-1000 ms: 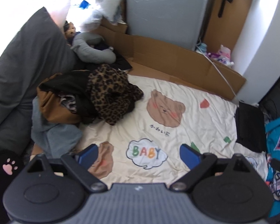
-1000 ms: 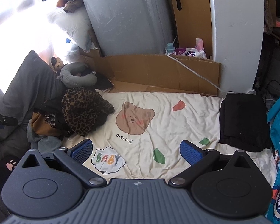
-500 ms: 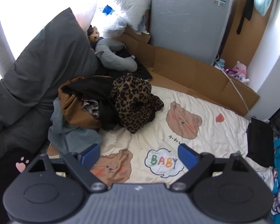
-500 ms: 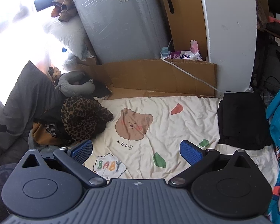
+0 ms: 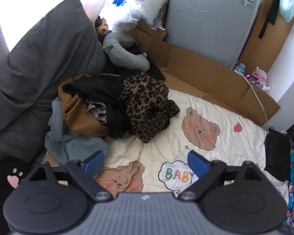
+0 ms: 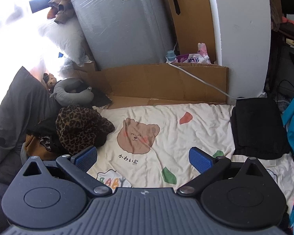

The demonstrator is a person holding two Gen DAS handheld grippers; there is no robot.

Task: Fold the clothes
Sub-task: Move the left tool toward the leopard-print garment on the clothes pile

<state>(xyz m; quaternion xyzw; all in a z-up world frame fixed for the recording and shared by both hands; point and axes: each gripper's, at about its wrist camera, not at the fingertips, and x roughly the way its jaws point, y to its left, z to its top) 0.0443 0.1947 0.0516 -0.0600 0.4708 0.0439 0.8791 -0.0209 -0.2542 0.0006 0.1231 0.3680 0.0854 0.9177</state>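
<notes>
Left wrist view: left gripper (image 5: 145, 161), jaws spread, empty, above the bear-print blanket (image 5: 215, 107); heap of unfolded clothes (image 5: 115, 109) at the blanket's left edge, leopard-print garment (image 5: 149, 105) topmost, black and brown pieces beneath; right gripper (image 6: 144, 157), jaws likewise spread, empty; folded black garment (image 6: 258, 127) at the right edge. Advice: pinch the leopard piece alone by one free edge, lift clear, spread it flat mid-blanket before folding.
</notes>
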